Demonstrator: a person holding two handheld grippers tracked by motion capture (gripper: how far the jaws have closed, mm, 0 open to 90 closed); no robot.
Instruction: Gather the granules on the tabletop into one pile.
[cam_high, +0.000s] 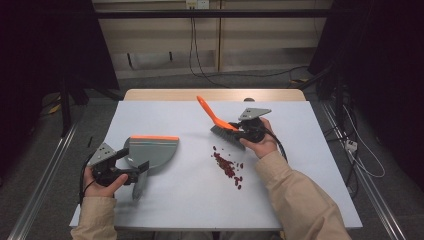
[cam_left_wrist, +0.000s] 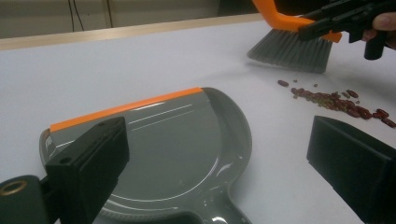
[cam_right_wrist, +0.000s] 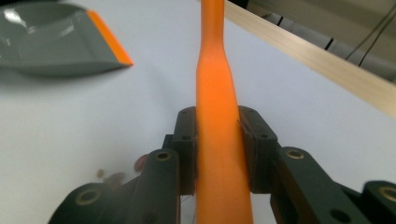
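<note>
The right claw (cam_right_wrist: 219, 149) is seen pressed onto the orange plastic handle of a small hand brush with grey bristles (cam_high: 223, 129); in the right gripper view the handle is pinched between both jaws and runs straight away from the camera. The brush is held toward the far right part of the counter (cam_high: 300, 190), its bristles resting on or just above the surface, just beyond a scatter of dark red beans (cam_high: 228, 167) strewn right of the counter's middle.

The left claw (cam_high: 138, 175) is held near the front-left corner, beside the handle of a grey plastic dustpan with an orange rubber lip (cam_high: 152, 150). In the left gripper view its jaws are spread wide, with the pan's handle lying low between them and not yet clamped. The pan lies flat, its lip turned toward the far edge, well apart from the beans.

Several risks are judged from this. If the beans are swept now, they are likely to be rolled past the pan, since its lip is not turned toward them. If the pan is left unheld, it may be pushed away by the bristles. A hard stroke could send beans off the front edge.
</note>
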